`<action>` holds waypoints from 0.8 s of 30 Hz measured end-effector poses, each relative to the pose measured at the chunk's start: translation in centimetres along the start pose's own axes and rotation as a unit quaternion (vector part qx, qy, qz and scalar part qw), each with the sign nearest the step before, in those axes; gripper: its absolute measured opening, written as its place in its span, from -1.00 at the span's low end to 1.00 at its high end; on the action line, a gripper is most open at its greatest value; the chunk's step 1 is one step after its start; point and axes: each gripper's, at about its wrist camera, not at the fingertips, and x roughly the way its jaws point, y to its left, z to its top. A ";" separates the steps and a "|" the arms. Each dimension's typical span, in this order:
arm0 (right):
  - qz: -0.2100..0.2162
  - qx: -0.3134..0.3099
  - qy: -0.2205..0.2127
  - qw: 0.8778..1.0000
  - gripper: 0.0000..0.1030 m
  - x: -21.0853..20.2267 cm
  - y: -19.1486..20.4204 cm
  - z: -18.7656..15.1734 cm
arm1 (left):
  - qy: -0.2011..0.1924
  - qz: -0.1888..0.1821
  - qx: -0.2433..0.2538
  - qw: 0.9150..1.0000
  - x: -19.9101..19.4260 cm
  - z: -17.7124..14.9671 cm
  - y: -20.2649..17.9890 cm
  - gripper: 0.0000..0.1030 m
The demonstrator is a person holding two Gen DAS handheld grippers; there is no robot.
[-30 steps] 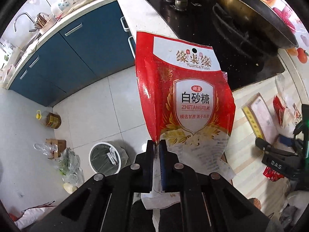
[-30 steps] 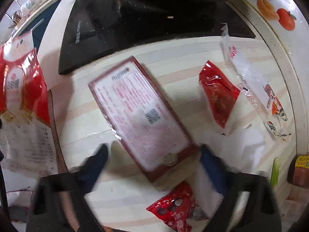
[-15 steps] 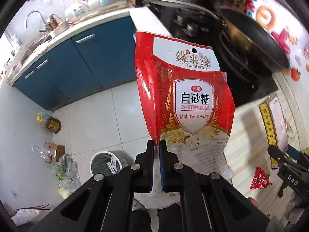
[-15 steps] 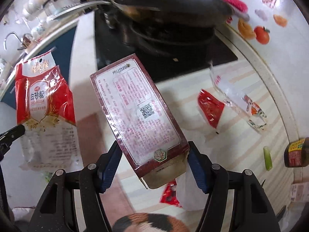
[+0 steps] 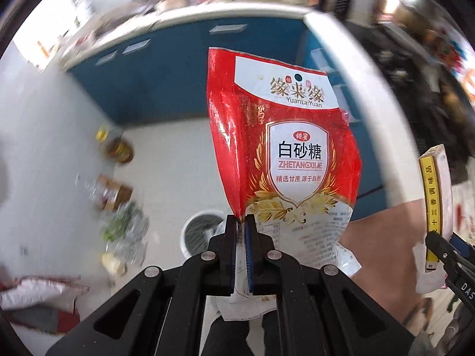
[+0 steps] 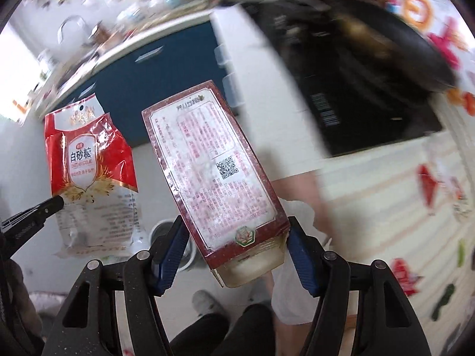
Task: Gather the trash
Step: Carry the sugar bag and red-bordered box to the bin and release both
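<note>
My left gripper (image 5: 241, 219) is shut on the lower edge of an empty red and white sugar bag (image 5: 297, 154), which stands up over the floor. Just below and behind the fingers sits a white trash bin (image 5: 204, 215) on the tiles. My right gripper (image 6: 237, 222) is shut on the end of a flat dark-red carton (image 6: 213, 172), its blue pads (image 6: 175, 246) pressing both sides. In the right wrist view the sugar bag (image 6: 89, 163) hangs to the left, and the bin's rim (image 6: 157, 228) shows beneath the carton. The carton's yellow edge (image 5: 435, 201) appears at the far right of the left wrist view.
The striped counter (image 6: 386, 207) on the right still holds red wrappers (image 6: 427, 184) and other scraps. A black hob (image 6: 356, 103) with a pan (image 6: 400, 44) lies behind. Blue cabinets (image 5: 166, 83) line the back. Bottles and bags (image 5: 118, 190) clutter the floor left of the bin. A person's shoe (image 6: 204, 299) is below.
The right gripper closed on the carton, lifted it off the counter and swung left over the floor. The left gripper also carried the sugar bag left, away from the hob, toward the bin.
</note>
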 end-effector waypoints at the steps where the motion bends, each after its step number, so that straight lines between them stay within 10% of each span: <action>1: 0.008 -0.009 0.011 1.000 0.30 1.5 1.7 -0.3 | 0.011 0.007 -0.012 1.000 1.1 -0.4 1.9 -0.95; 12: 0.035 -0.069 0.154 0.985 0.29 23.2 14.8 -9.4 | 0.164 0.050 -0.105 0.980 23.5 -9.2 16.2 -0.94; 24: 0.003 -0.102 0.289 0.952 0.29 52.3 18.8 -19.0 | 0.298 0.041 -0.120 0.946 50.3 -16.9 19.8 -0.79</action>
